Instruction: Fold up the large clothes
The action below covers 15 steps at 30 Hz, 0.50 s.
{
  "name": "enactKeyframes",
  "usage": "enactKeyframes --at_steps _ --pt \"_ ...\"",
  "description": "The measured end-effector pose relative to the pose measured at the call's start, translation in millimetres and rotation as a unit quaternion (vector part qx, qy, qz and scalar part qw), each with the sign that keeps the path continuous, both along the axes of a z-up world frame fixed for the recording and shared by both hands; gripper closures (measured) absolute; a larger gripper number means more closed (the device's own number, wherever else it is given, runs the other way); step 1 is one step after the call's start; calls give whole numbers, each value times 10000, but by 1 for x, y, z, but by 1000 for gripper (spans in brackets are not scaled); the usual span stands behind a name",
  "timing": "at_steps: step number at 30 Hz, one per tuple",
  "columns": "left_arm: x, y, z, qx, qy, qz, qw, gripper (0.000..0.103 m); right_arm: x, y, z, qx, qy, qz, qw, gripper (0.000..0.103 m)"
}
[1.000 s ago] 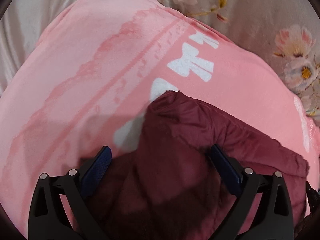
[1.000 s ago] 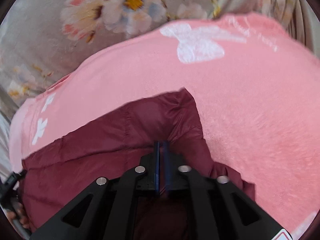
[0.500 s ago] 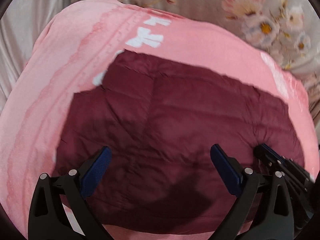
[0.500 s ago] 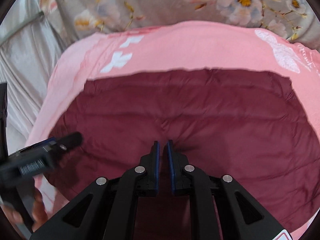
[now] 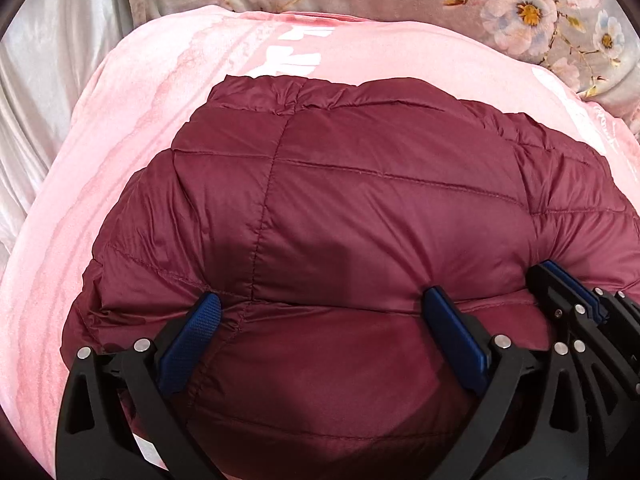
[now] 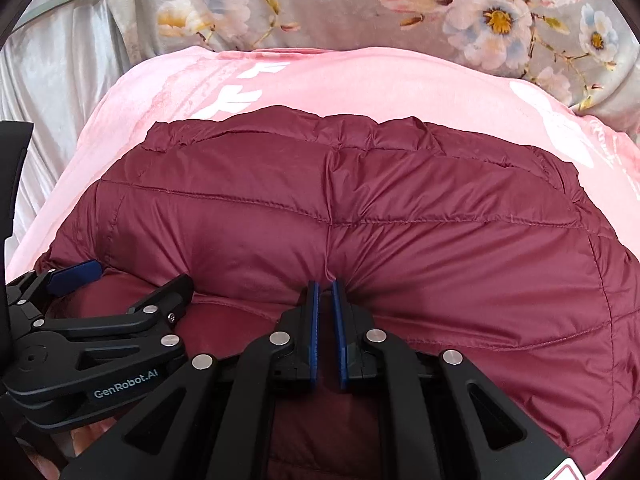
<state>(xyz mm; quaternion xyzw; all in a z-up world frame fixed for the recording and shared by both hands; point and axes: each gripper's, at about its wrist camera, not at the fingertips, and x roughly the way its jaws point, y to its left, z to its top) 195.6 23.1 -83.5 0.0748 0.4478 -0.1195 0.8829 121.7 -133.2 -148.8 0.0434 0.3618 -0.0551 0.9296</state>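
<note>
Left gripper (image 5: pixel 320 312) sits wide, blue pads spread on either side of a puffy bulge at the near edge of the maroon quilted jacket (image 5: pixel 360 200), pressing down on it, not pinching. Right gripper (image 6: pixel 325 292) is narrow, nearly closed, pads clamped on a thin pinch of jacket fabric at the near edge; a crease radiates from the pinch. In the left view it shows at the right (image 5: pixel 560 280), just beside the left one.

Jacket lies on a pink blanket (image 5: pixel 120 160) with white bow prints, over a grey floral bedsheet (image 6: pixel 320 4) at the far side. Jacket looks doubled over: far edge a bunched hem or collar, near edge a rounded fold where both grippers are, red lining-like layer showing under the fold.

Step, as judged: a fold has been laid over and is being set down or flattened. Progress maybe midway; the bundle is still broad.

Next move likely calls for the right gripper to let go, then both to regrip a side edge for a crosswise fold. Down fill springs back, so press the air out first; slick shell may slip from a shallow pinch.
</note>
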Motion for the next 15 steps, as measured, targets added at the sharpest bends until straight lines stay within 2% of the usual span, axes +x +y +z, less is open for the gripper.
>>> enactKeyframes --at_steps 5,8,11,15 --pt "-1 -1 0 2 -43 10 10000 5 0 -3 0 113 -41 28 9999 93" --pt "-6 15 10 -250 84 128 9996 6 0 -4 1 160 -22 66 9998 93" --pt "-16 59 24 -814 160 442 9956 6 -1 -3 1 76 6 80 9999 93" --pt "-28 127 26 -1279 340 1078 9853 6 -1 0 3 24 21 62 10000 93"
